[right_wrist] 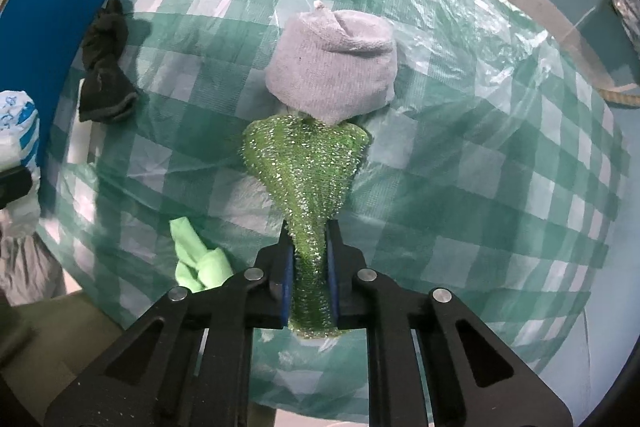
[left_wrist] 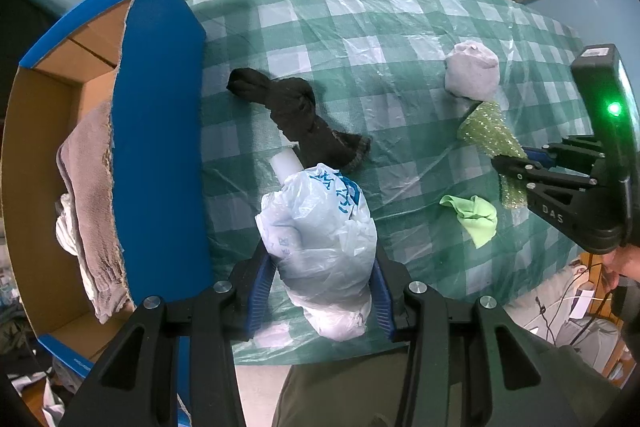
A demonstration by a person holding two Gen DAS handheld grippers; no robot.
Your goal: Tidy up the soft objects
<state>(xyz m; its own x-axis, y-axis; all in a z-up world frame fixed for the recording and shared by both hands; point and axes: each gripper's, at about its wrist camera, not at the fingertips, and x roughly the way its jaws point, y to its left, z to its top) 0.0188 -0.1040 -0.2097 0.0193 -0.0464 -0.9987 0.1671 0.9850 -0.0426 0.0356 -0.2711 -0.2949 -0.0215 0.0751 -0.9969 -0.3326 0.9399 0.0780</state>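
On checked table (left_wrist: 360,27), left fingers (left_wrist: 260,287) gripping plastic bag (left_wrist: 320,239), right fingers (right_wrist: 288,275) pinching green scourer (right_wrist: 308,179)

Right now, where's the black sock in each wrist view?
Left wrist: black sock lies centre-left on the checkered tablecloth, just beyond the held plastic bag.
Right wrist: black sock at far left, mid-height.
Shared landmark: the blue box wall, left of it in both.

left gripper (left_wrist: 320,291): black linkage arms, silver pivot screws, blue ribbed pads | right gripper (right_wrist: 310,279): same build, "DAS" lettering, green LED on housing | bare hand (left_wrist: 618,263) skin behind it
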